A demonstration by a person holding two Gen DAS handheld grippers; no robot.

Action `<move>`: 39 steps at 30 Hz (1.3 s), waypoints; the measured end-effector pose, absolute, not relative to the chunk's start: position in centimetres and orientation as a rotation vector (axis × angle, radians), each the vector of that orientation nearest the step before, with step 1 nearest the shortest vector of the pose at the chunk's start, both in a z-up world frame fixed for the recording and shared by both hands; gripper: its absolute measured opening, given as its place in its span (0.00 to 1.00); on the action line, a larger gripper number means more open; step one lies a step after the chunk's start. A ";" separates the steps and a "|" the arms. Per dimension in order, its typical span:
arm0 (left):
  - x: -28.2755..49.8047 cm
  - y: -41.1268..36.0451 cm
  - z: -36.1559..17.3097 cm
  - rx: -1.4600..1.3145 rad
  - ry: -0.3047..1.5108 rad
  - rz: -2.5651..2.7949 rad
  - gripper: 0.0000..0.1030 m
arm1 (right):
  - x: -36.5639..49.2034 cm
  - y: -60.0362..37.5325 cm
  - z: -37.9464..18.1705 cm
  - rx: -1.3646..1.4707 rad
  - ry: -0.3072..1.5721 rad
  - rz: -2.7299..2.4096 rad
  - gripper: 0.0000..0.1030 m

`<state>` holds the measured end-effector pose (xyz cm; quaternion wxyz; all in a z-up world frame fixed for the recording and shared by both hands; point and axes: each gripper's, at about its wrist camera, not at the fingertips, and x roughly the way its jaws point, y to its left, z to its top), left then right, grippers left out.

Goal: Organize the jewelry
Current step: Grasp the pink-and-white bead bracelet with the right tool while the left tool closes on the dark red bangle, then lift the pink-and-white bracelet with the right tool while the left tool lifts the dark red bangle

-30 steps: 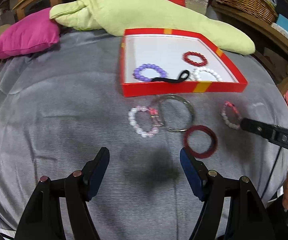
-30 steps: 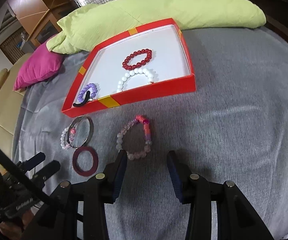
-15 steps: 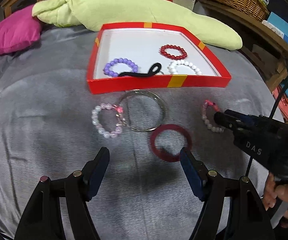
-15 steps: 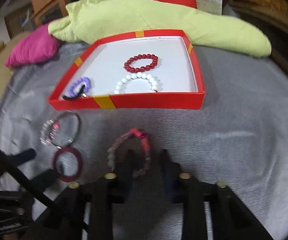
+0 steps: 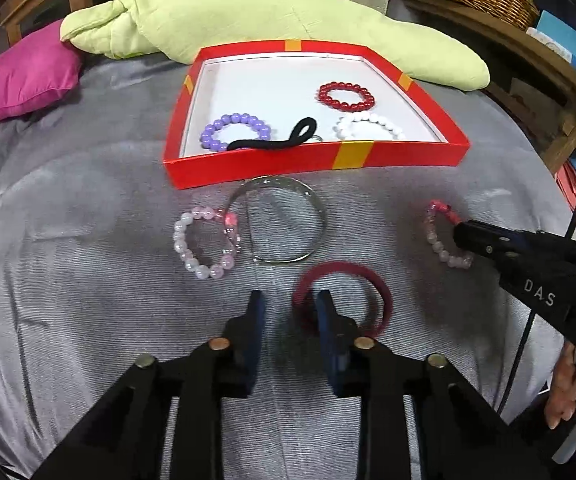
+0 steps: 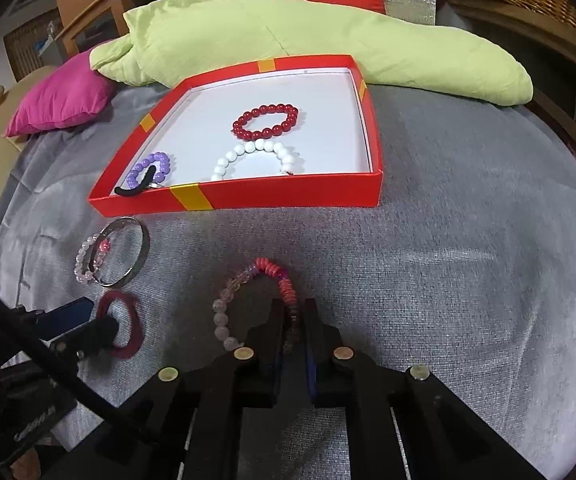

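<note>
Pink bracelet [image 6: 284, 288] clamped, right tool [image 6: 292, 320]

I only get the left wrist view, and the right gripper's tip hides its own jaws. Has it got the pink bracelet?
Observer: Yes. The right gripper is shut on the pink bracelet, on its coral-disc side.
Operator: Lifted?
Observer: Seemingly not; its pale beads look to rest on the grey cloth.
Operator: And my left gripper from there?
Observer: The left gripper is closing, one finger lying across the dark red ring.
</note>
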<state>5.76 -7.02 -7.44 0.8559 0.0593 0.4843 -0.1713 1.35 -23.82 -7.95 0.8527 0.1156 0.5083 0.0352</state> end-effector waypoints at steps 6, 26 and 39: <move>5.6 -7.0 -7.4 0.155 1.007 -0.351 0.20 | 1.3 -23.7 -8.0 0.242 1.071 0.066 0.10; 5.3 -6.4 -7.0 0.153 1.002 -0.362 0.11 | 1.5 -23.6 -8.0 0.229 1.060 0.060 0.10; 5.0 -5.4 -6.7 0.137 1.008 -0.361 0.09 | 1.5 -23.2 -7.8 0.206 1.054 0.048 0.09</move>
